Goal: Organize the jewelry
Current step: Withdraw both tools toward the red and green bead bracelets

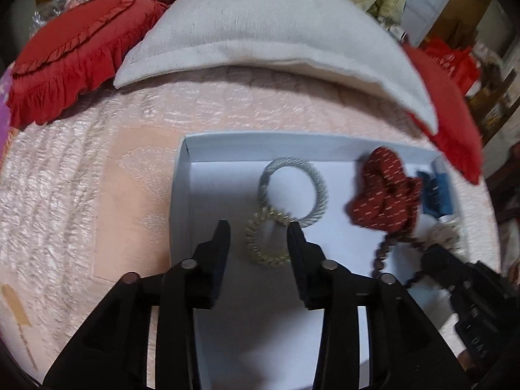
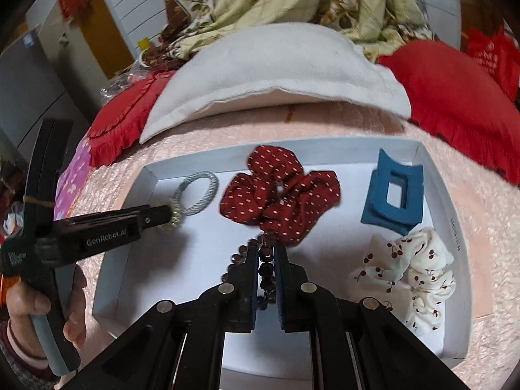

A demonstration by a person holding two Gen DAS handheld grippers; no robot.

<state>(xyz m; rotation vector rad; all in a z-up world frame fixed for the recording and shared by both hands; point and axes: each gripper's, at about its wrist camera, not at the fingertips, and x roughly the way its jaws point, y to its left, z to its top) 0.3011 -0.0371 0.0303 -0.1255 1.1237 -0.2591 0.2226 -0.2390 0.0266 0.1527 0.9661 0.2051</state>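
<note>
sorting inside the white tray — the right gripper is clamped on the dark bead bracelet beside the red scrunchie. the left gripper, jaws apart, straddles the coiled hair tie; next, i'd judge, it closes on it — lifting clear of the grey hair band it touches

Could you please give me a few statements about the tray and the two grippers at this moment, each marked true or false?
1. The right gripper is shut on the dark bead bracelet. True.
2. The left gripper is clamped on the grey hair tie. False: its jaws stand open on either side of the clear spiral hair tie.
3. The blue claw clip lies inside the white tray. True.
4. The red dotted scrunchie lies on the bedspread outside the tray. False: it is in the tray.
5. The white cherry-print scrunchie sits near the tray's right side. True.
</note>
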